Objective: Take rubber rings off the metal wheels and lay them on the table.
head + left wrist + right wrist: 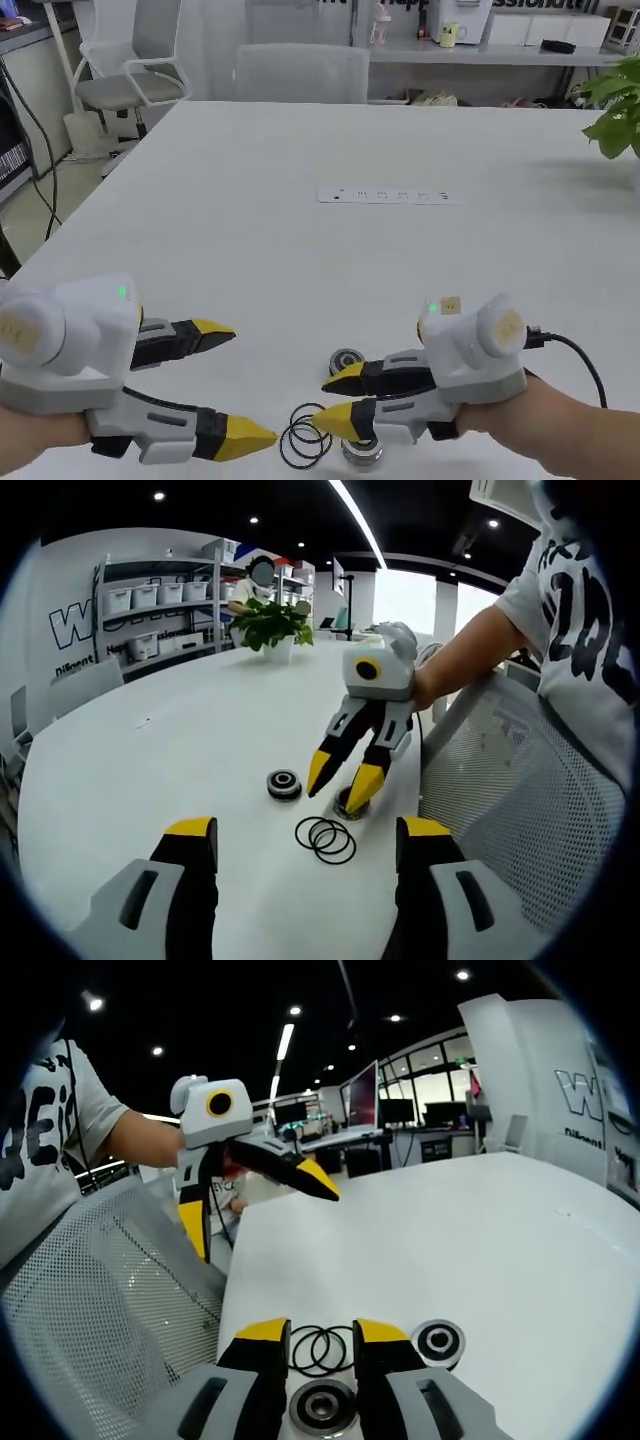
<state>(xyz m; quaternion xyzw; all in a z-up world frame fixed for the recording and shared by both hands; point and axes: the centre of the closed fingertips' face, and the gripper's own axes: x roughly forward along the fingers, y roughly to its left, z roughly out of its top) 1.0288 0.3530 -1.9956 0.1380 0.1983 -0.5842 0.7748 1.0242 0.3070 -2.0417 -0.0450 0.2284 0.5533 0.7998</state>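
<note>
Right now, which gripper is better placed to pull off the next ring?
Right. The right gripper has its jaws at the near metal wheel, beside the loose rings. The left gripper hangs open, off to the side.

This is an office. There is a big white table, a rolling chair, shelves with white boxes, computer screens, a green plant and small round ceiling lights.
</note>
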